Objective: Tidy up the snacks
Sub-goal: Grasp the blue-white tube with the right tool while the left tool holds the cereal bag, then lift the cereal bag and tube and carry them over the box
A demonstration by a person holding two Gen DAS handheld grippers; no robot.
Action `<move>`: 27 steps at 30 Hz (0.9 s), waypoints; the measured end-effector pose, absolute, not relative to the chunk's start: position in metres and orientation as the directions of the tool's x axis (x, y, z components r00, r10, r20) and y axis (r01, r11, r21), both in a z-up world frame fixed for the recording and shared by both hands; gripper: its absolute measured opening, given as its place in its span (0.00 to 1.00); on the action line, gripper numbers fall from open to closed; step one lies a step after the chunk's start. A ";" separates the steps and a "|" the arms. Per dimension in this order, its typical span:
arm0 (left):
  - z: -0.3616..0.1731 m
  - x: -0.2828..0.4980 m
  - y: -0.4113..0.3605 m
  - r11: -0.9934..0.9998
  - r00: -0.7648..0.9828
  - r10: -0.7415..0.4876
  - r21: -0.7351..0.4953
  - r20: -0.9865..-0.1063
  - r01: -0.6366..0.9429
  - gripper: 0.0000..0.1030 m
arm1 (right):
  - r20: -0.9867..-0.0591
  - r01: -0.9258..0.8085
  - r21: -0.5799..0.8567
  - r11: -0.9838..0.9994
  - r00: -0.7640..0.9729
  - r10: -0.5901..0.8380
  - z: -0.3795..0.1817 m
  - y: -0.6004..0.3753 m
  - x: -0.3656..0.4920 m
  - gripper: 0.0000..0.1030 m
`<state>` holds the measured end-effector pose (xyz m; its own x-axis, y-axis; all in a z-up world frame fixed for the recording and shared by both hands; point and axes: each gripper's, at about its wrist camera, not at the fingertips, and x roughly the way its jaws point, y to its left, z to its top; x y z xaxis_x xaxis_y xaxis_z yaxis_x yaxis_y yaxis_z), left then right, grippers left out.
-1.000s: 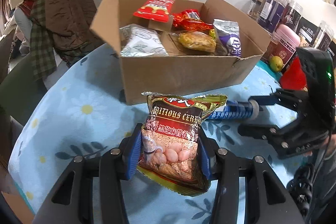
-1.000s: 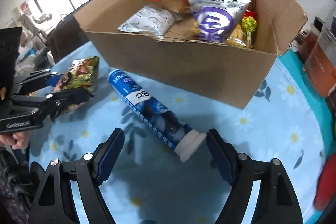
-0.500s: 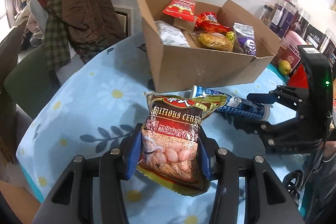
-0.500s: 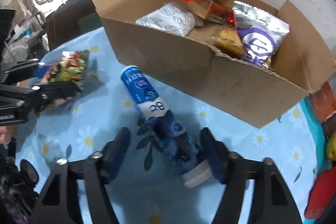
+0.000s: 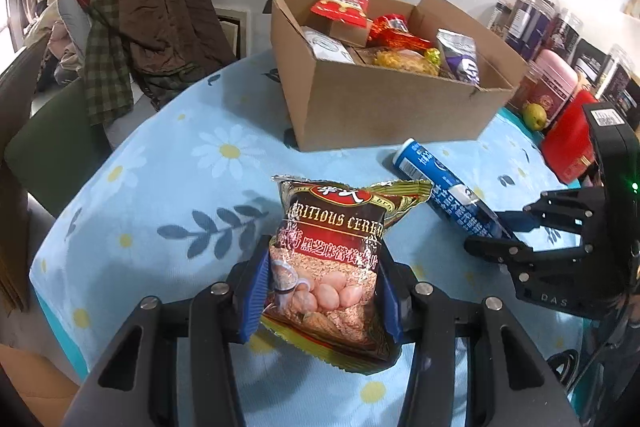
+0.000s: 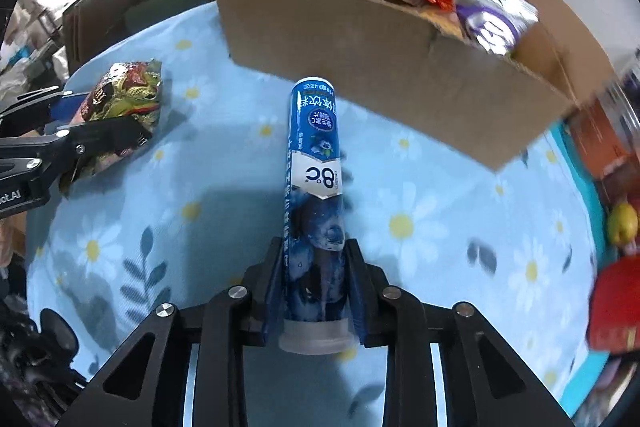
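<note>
Left gripper [image 5: 322,291] first: we have its blue pads pressed against both sides of the cereal bag [image 5: 332,263], which stands pinched between them above the tablecloth [image 5: 168,187], near the left edge of the table. In the right wrist view the same bag [image 6: 120,111] sits well to the left of the tube, apart from it.

Next, at centre, we find the blue tube [image 6: 314,179]. It lies on the cloth with its far end pointing at the box and its white cap [image 6: 314,337] toward us. Right gripper [image 6: 314,291]: its jaws have just been closing, and in the right wrist view the pads now bear on the tube's lower body, just above the cap. In the left wrist view the tube [image 5: 440,187] runs diagonally from the box's near wall into the right gripper [image 5: 500,227].

To the right and behind, the cardboard box [image 5: 384,111] stands open and already holds several packets. Jars and a red container line the table's far right edge.

We judge the step in hand to be the pick-up: both snacks are gripped, neither is boxed. The next move calls for lifting each item clear of the cloth, carrying it over the near wall of the box, and releasing it where bare space remains. The tube is gripped near one end, so we expect its long free end to droop; keep the lift slow and clear the wall with margin.
</note>
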<state>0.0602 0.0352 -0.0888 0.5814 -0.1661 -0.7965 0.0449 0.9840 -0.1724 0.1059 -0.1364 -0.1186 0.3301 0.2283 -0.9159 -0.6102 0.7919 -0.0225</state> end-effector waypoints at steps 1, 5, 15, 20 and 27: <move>-0.090 0.058 0.034 0.983 0.577 -0.174 -0.176 -0.798 0.053 0.46 | -0.918 -0.599 -0.018 0.800 0.326 0.224 -0.119 -0.138 0.100 0.28; -0.093 0.050 0.028 0.981 0.563 -0.193 -0.175 -0.804 0.086 0.46 | -0.922 -0.566 -0.022 0.824 0.331 0.203 -0.118 -0.143 0.078 0.28; -0.100 0.035 0.006 0.972 0.527 -0.226 -0.150 -0.819 0.183 0.46 | -0.933 -0.483 -0.007 0.876 0.318 0.168 -0.119 -0.161 0.026 0.28; -0.102 0.034 0.001 0.970 0.523 -0.220 -0.130 -0.823 0.204 0.46 | -0.933 -0.470 -0.009 0.882 0.322 0.162 -0.117 -0.163 0.015 0.28; -0.107 0.040 -0.002 0.973 0.510 -0.195 -0.098 -0.838 0.210 0.49 | -0.919 -0.477 -0.018 0.879 0.355 0.174 -0.117 -0.154 0.027 0.44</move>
